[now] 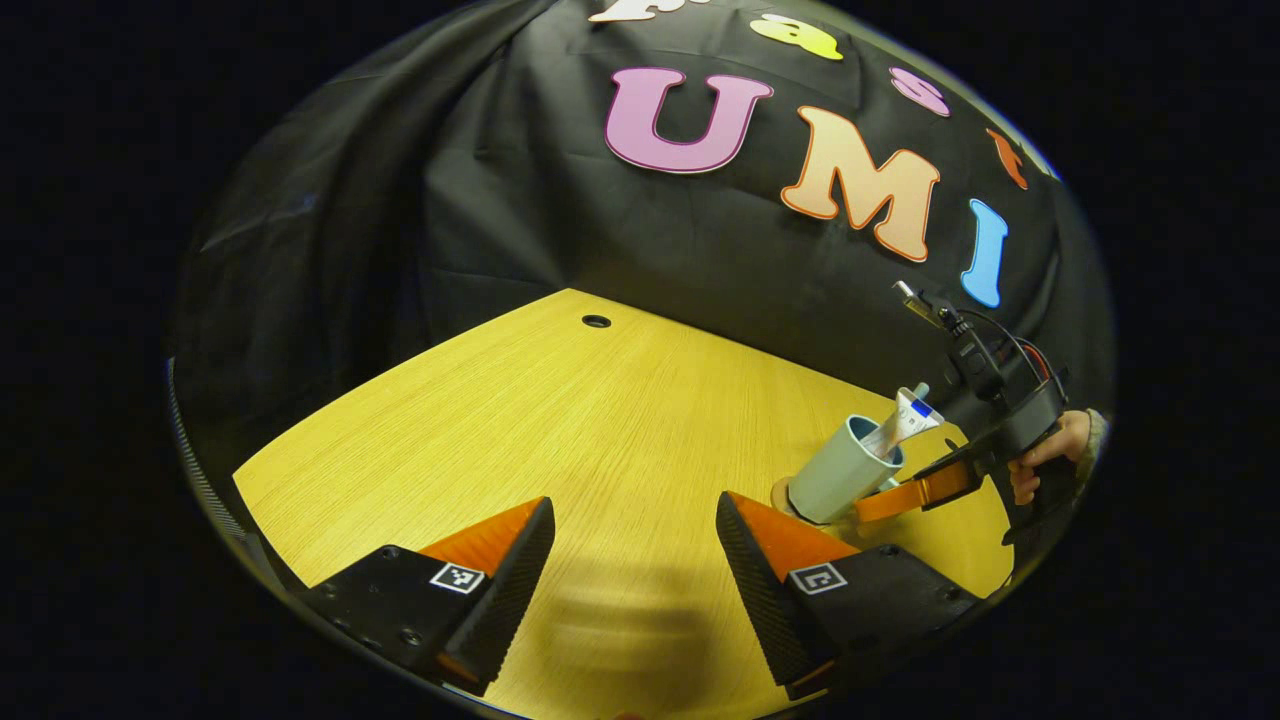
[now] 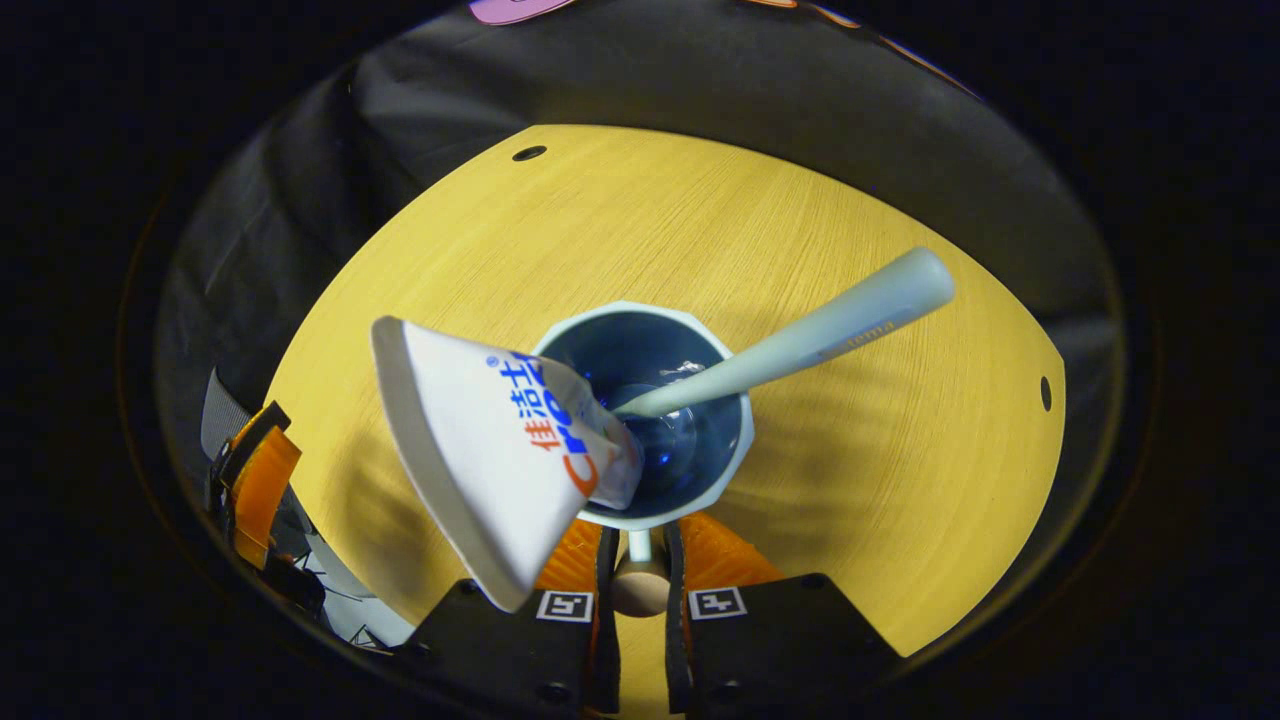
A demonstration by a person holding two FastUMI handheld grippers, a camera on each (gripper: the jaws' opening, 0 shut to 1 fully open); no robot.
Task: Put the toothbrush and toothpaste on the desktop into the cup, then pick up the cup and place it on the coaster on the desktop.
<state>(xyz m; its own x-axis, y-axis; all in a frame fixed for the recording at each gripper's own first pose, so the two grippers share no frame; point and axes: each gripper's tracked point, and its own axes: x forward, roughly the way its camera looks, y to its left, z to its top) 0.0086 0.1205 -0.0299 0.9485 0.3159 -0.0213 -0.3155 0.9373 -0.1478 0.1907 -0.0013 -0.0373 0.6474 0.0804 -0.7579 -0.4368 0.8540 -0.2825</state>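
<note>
The toothbrush (image 2: 800,345) and toothpaste (image 2: 490,450) are in the cup (image 2: 735,440). My right claw (image 2: 640,570) pinches its handle over the coaster (image 2: 640,592); I think only letting go remains. My left claw (image 1: 635,560) is spread apart above the surface (image 1: 560,420).

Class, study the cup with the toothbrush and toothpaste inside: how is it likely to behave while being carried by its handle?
The cup probably tips easily: the toothpaste and toothbrush lean far past its rim. It looks rigid, so the right gripper, closed on the thin handle, shouldn't deform it, though it could swivel.
</note>
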